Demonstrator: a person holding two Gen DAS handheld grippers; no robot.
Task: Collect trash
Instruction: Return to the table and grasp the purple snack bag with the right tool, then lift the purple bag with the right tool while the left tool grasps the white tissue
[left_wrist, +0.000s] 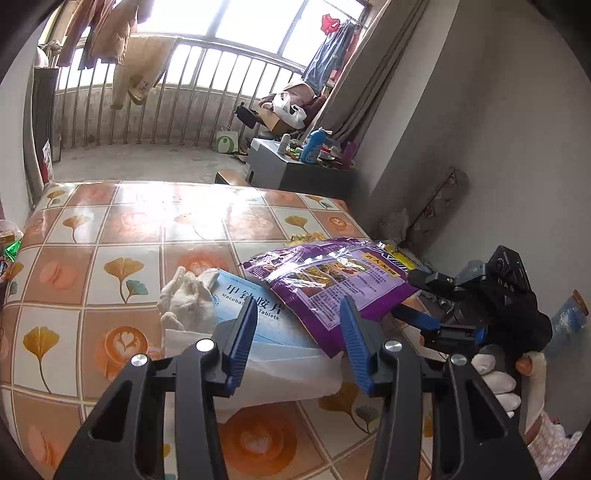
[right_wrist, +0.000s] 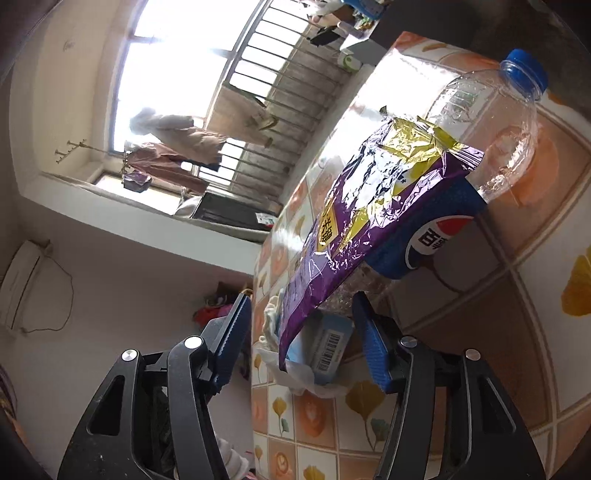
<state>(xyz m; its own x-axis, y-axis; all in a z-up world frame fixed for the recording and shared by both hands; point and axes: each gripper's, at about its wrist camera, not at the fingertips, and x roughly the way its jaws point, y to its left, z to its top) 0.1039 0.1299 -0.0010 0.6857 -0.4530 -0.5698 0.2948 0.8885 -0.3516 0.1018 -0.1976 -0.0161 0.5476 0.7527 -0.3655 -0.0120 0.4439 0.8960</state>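
**Trash pile on the tiled bench, both grippers spread**

Left wrist view: the left hand-held gripper (left_wrist: 299, 336) hangs over the bench (left_wrist: 110, 236) with its blue pads apart and nothing pressed between them. Just past the fingertips lies a light blue medicine box (left_wrist: 240, 299), with a white cloth glove (left_wrist: 188, 299) touching its left side. A crumpled purple snack bag (left_wrist: 332, 280) overlaps the box's right part and reaches in front of the right pad. The right hand-held gripper (left_wrist: 413, 295), held in a gloved hand (left_wrist: 498, 380), is just right of the bag.

Right wrist view: the right hand-held gripper (right_wrist: 303, 332) also has its pads apart, gripping nothing. The purple snack bag (right_wrist: 369, 206) lies over a clear plastic bottle (right_wrist: 491, 129) with a blue cap. The bag's near end and the medicine box (right_wrist: 328, 347) lie between the pads, with no contact visible.
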